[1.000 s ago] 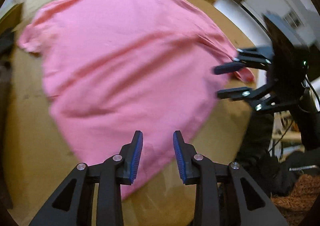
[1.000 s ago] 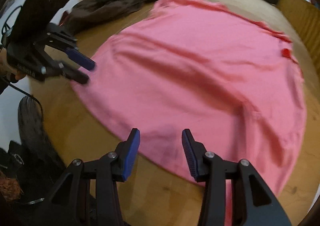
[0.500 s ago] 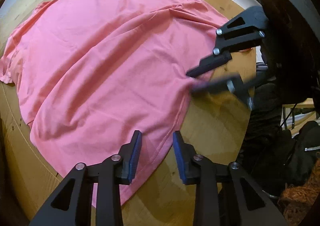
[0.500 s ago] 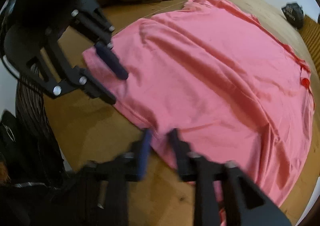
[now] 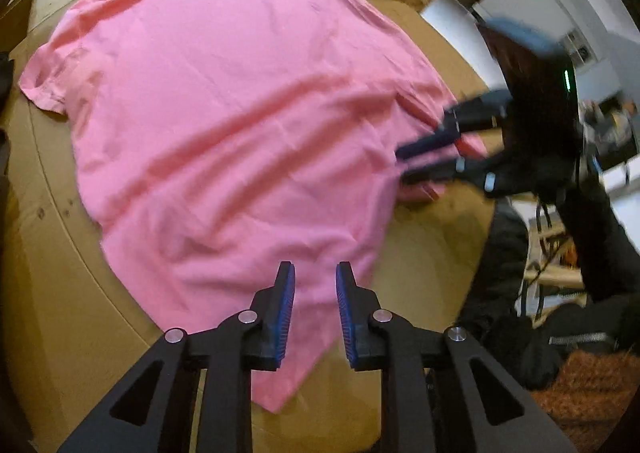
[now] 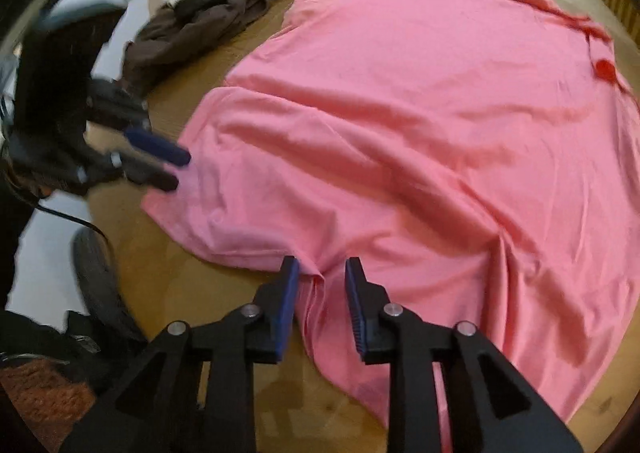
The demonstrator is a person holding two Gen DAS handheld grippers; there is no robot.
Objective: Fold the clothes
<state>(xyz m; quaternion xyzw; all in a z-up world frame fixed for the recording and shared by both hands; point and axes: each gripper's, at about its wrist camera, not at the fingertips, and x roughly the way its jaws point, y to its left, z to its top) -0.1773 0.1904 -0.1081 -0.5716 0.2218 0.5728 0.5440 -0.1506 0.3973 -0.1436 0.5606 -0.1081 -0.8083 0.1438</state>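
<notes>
The pink cotton polo shirt [image 5: 240, 125] lies spread on the round wooden table [image 5: 52, 293]. The left gripper [image 5: 315, 293] is closing over the hem, its pads apart, pinching nothing. The right gripper [image 6: 322, 293] is opening, with a hem fold between its pads but not pressed. The fold could slip free. Farther off, the pile of dark clothes [image 6: 208, 13] is blurred.

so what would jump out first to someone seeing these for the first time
The big pink shirt spread flat over most of the round wooden table catches the eye first. Next come the two black grippers with blue pads at its near hem: the left gripper, closing, and the right gripper, opening, each with cloth between its jaws. A heap of dark clothes lies at the table's far edge.
</notes>
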